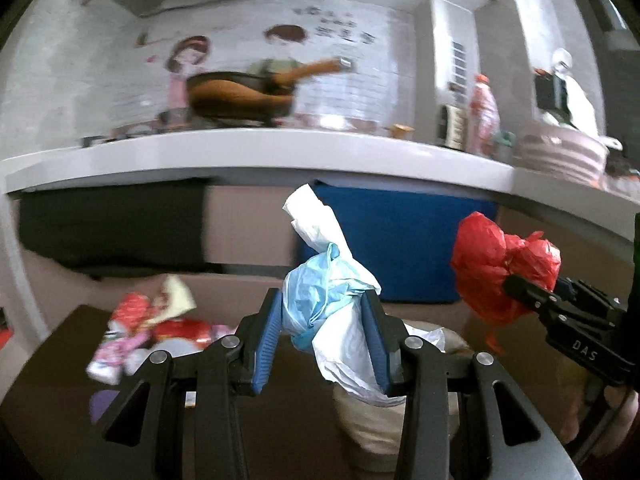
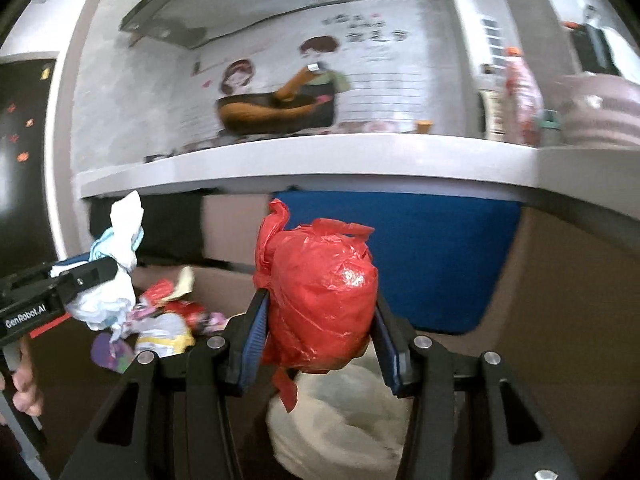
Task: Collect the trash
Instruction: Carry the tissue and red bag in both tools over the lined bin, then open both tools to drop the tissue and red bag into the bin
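Right now the left gripper (image 1: 327, 334) is pinching a white and blue bag bundle (image 1: 328, 300) between its two blue pads (image 1: 267, 340). The pads press on both sides of the crumpled part, and a white twisted end sticks up above them. It looks soft and very light, like thin plastic stuffed with paper. It could slip out if the squeeze gets loose, so the fat middle is the best place to hold, not the thin end

The right gripper (image 2: 320, 322) is pinching a red bag (image 2: 320, 300), tied in a knot on top. Its pads sit on the left and right sides of the round belly. This one also looks light and squashy, and the shiny plastic may be slippery. A red strip hangs down under it

Both tongs point a little downward, side by side, held up in the air in front of a white counter (image 1: 256, 156). Below them a brown box (image 1: 44, 364) holds bright wrappers (image 1: 136, 332). I think both bundles should go into that box. A person's hand (image 2: 24, 388) shows at the edge of the right view
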Available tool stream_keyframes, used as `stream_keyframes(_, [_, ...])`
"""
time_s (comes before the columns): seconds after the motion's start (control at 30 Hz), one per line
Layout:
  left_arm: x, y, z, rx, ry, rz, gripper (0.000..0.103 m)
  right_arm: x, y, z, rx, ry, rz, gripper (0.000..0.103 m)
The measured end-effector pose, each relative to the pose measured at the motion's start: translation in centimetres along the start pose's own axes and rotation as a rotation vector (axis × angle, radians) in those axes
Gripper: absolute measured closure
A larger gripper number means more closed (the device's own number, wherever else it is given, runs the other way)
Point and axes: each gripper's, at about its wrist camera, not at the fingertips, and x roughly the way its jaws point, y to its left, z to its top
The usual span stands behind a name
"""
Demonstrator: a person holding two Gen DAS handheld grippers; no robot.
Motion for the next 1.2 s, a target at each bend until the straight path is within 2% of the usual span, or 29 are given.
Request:
stream_keyframes(0.1, [2.3,-2.5,-0.4,0.023,0.049,-0.05,0.062,-0.2,-2.0,-0.8,0.014,0.004,-0.047,0.057])
stream_keyframes(0.2, [3.9,-4.4,-1.3,0.049,0.071,-0.062,0.062,0.1,-3.6,-1.5,0.055,0.014,-0.059,0.057])
stream_keyframes(0.37, [6.7,-5.6,-2.8,0.044,0.123,-0.117,0.062,1.3,-5.9,-2.8,0.122,0.039,-0.065,0.057])
stream_keyframes(0.47, [9.1,-5.7,-3.9,0.021,0.185,-0.163,0.062,2.2,-6.3,-3.5,0.125,0.064,-0.083,0.057])
stream_keyframes(0.83, [13.3,-5.8,-5.3,0.018,0.239,-0.164,0.062,5.5,-7.7,-5.3,0.149,0.129,-0.079,0.056])
stream_keyframes(1.2, [18.2,-5.0,-7.3,-0.02,0.337,-0.184,0.062,9.9,-8.9,-7.0,0.19,0.21,-0.053,0.056])
